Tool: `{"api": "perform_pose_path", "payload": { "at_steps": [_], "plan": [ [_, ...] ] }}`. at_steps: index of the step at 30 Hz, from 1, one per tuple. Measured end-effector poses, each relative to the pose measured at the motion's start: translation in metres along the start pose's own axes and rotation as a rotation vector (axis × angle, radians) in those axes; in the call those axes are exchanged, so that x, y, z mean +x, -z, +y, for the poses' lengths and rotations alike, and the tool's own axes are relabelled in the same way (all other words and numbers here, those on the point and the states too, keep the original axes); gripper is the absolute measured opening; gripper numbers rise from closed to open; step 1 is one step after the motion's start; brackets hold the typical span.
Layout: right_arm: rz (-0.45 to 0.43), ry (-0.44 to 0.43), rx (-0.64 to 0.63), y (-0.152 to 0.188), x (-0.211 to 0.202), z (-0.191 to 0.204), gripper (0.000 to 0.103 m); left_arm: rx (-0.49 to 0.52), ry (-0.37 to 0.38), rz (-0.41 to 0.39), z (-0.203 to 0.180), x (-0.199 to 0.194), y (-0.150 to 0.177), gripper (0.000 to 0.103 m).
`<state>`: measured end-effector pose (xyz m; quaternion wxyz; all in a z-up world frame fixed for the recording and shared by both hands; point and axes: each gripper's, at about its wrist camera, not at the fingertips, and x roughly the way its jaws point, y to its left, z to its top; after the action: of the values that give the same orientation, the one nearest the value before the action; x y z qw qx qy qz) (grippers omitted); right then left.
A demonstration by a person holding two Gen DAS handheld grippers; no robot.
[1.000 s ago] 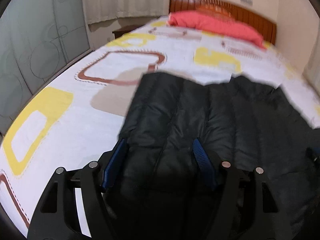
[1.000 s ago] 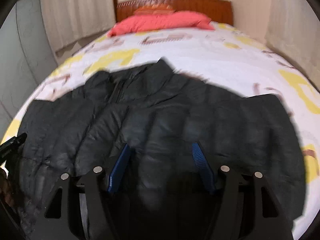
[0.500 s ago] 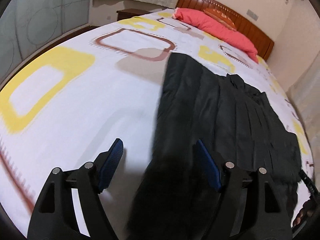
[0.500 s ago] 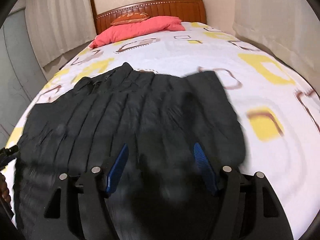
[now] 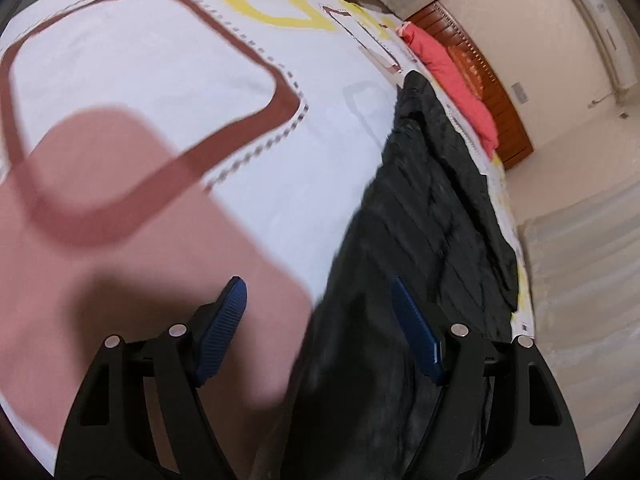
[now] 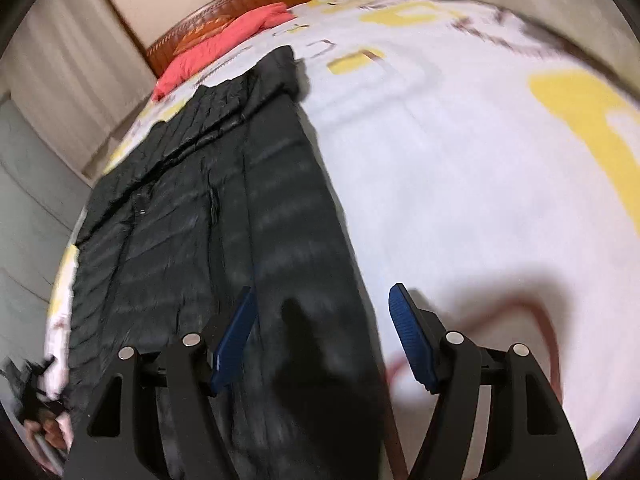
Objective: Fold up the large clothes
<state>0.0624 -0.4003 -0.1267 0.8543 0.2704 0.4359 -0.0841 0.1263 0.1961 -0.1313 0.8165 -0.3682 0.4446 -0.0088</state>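
Observation:
A black quilted puffer jacket (image 5: pixel 432 208) lies spread flat on the patterned bed sheet (image 5: pixel 160 80). My left gripper (image 5: pixel 320 312) hovers open over the jacket's left edge, its left finger above the sheet and its right finger above the black fabric. In the right wrist view the jacket (image 6: pixel 224 208) stretches toward the headboard. My right gripper (image 6: pixel 320 312) is open astride the jacket's right edge, one finger over the fabric, the other over the sheet (image 6: pixel 460 160). Neither gripper's pads press on cloth. Both views are blurred.
A red pillow (image 5: pixel 448 72) lies by the wooden headboard (image 5: pixel 492 80) at the far end of the bed. A pale curtain (image 5: pixel 580 280) hangs beyond the bed's far side. A hand (image 6: pixel 48 428) with a dark tool shows at the lower left edge of the right wrist view.
Both grippers have swung outward from above the jacket's middle to its opposite side edges and rolled, so the bed now looks tilted. The jacket still lies flat.

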Motion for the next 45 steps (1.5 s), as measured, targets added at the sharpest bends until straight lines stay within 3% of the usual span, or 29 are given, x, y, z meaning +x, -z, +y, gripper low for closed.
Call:
{"api": "perform_pose_path", "payload": {
  "at_steps": [7, 12, 17, 21, 27, 28, 29, 31, 32, 35, 45],
  "plan": [
    [0.003, -0.128, 0.113, 0.032, -0.008, -0.022, 0.068, -0.1, 0.09, -0.017, 0.011, -0.014, 0.037, 0.074],
    [0.031, -0.282, 0.181, 0.051, -0.01, -0.022, 0.068, -0.149, 0.132, -0.026, 0.014, -0.02, 0.058, 0.067],
    [0.047, -0.393, 0.242, 0.065, -0.011, -0.027, 0.068, -0.208, 0.174, -0.013, 0.022, -0.025, 0.065, 0.067],
    [0.05, -0.412, 0.24, 0.067, -0.015, -0.027, 0.066, -0.234, 0.209, -0.009, 0.029, -0.028, 0.067, 0.067],
    [0.018, -0.411, 0.246, 0.065, -0.006, -0.021, 0.067, -0.142, 0.213, 0.001, 0.011, -0.016, 0.064, 0.067],
    [0.011, -0.404, 0.233, 0.064, -0.005, -0.017, 0.06, -0.136, 0.221, 0.008, 0.006, -0.009, 0.063, 0.067],
    [0.009, -0.395, 0.219, 0.063, -0.004, -0.015, 0.056, -0.124, 0.21, 0.007, 0.004, -0.005, 0.062, 0.066],
    [0.026, -0.36, 0.197, 0.061, 0.002, -0.011, 0.035, -0.083, 0.183, 0.009, -0.004, -0.001, 0.063, 0.051],
    [0.03, -0.366, 0.207, 0.061, 0.005, -0.012, 0.032, -0.074, 0.182, 0.028, -0.006, 0.002, 0.064, 0.039],
    [0.028, -0.395, 0.232, 0.061, 0.004, -0.016, 0.021, -0.079, 0.184, 0.023, -0.005, -0.004, 0.064, 0.018],
    [-0.13, -0.5, 0.168, 0.051, -0.055, 0.0, 0.014, -0.017, 0.322, -0.083, -0.031, -0.063, 0.048, 0.01]
  ]
}}
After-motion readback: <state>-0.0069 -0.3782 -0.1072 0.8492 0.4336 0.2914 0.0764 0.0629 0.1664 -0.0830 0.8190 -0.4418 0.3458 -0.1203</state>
